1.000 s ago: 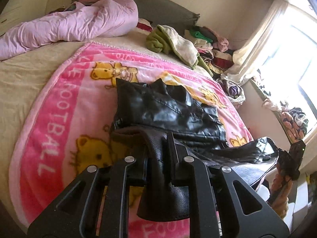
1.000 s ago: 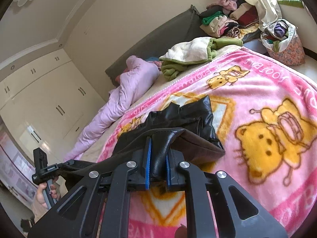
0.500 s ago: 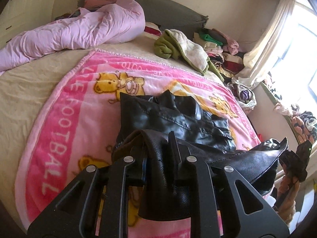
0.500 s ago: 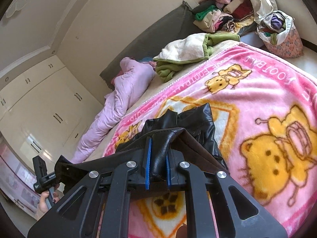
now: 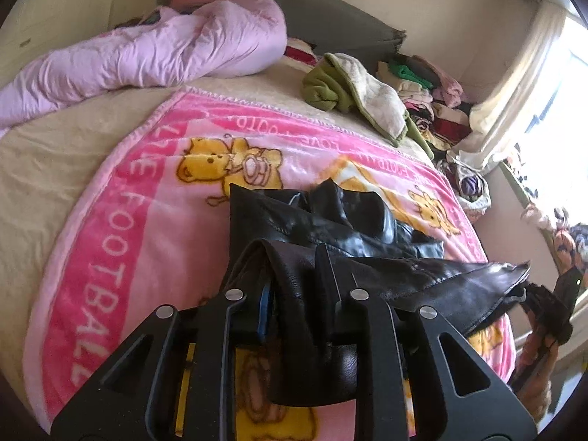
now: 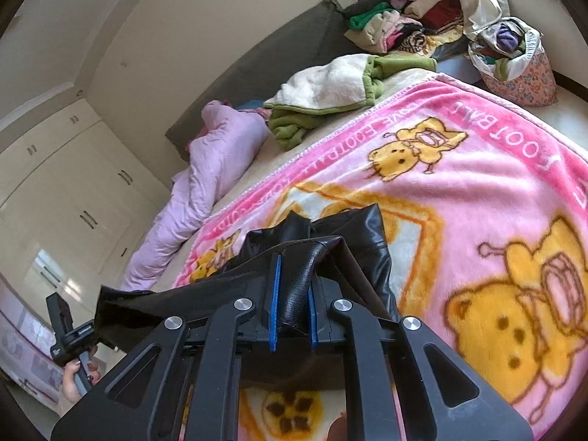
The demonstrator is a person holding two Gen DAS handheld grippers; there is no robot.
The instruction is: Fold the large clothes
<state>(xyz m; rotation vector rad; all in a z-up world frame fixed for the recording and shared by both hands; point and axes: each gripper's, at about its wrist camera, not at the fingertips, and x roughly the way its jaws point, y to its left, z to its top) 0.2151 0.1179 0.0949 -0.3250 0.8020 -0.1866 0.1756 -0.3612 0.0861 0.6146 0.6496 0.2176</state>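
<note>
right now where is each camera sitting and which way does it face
Left wrist: on the left gripper, looking up the bed to the headboard; its fingers pinch the black leather jacket, with the right gripper at right.
Right wrist: on the right gripper, facing the wardrobe; its fingers clamp the jacket hem, and the left hand shows lower left.
Shared: jacket, pink blanket, lilac duvet, green throw.

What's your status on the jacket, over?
Left gripper and right gripper both clamped on black leather jacket. Near edge lifted over pink blanket. Nothing obstructing.
</note>
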